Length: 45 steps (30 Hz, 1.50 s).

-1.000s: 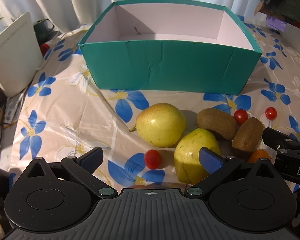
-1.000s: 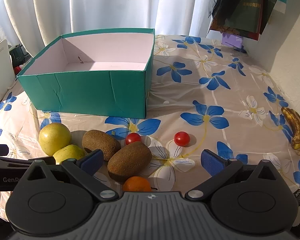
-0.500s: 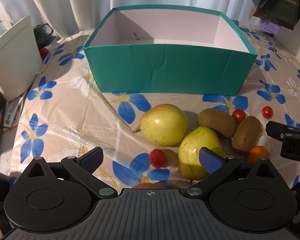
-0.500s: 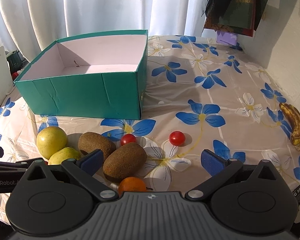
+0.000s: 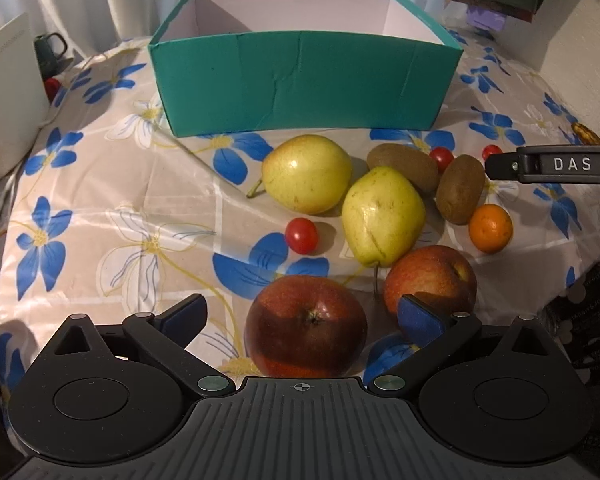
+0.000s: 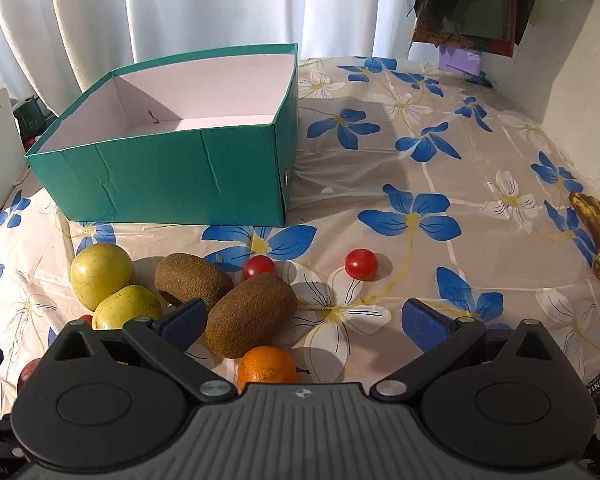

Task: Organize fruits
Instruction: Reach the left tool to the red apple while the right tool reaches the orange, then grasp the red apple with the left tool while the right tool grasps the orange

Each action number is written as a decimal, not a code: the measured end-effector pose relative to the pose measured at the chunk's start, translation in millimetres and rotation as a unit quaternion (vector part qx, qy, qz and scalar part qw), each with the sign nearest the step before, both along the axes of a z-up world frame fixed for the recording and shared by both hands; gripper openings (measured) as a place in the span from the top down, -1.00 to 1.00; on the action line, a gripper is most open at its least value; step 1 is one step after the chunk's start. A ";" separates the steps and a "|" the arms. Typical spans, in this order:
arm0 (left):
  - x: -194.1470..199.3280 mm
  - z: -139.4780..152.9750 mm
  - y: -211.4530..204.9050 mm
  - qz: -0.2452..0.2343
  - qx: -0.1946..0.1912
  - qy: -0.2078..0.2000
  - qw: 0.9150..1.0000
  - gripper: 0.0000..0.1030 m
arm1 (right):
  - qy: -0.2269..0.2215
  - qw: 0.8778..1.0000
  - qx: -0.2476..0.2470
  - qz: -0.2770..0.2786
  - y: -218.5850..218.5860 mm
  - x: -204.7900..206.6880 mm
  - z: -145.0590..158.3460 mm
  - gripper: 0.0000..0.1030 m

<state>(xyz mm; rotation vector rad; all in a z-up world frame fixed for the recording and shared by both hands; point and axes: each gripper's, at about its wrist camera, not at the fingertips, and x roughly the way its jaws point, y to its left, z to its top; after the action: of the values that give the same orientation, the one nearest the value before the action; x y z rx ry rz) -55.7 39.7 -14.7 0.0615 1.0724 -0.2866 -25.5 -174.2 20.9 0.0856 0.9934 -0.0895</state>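
A: What is seen, from left to right?

B: In the left wrist view, the left gripper [image 5: 302,312] is held wide open with nothing gripped; a dark red apple [image 5: 306,326] lies between its fingers, untouched as far as can be told. To the right of it a second apple [image 5: 430,280] is partly hidden by the right finger. Farther off, two pears [image 5: 306,174] [image 5: 382,216], a cherry tomato [image 5: 301,235], two kiwis [image 5: 404,166] [image 5: 460,188] and an orange [image 5: 491,227] are grouped near the teal box [image 5: 304,84], which appears empty. The right gripper [image 6: 304,320] is likewise spread wide and empty.

A: What could go wrong?

B: If the jaws are closed off-centre, the round apple could be squeezed out sideways and the neighbouring apple or pear knocked rolling.

A: And the orientation?

B: The apple's stem pit is turned up and toward the camera; no clear long axis is shown. The near kiwi's long axis runs from near-left to far-right in the right wrist view.
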 end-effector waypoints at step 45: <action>6.3 -12.8 11.4 -0.001 -0.002 -0.032 0.999 -0.51 | 0.031 0.992 0.059 0.106 1.3 -14.0 -37.3 -0.14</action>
<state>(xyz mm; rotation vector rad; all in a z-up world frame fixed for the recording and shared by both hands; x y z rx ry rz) -49.4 51.1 -27.4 0.0682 1.0088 -0.2859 -39.5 -172.9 -16.3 0.0848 1.0631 0.1623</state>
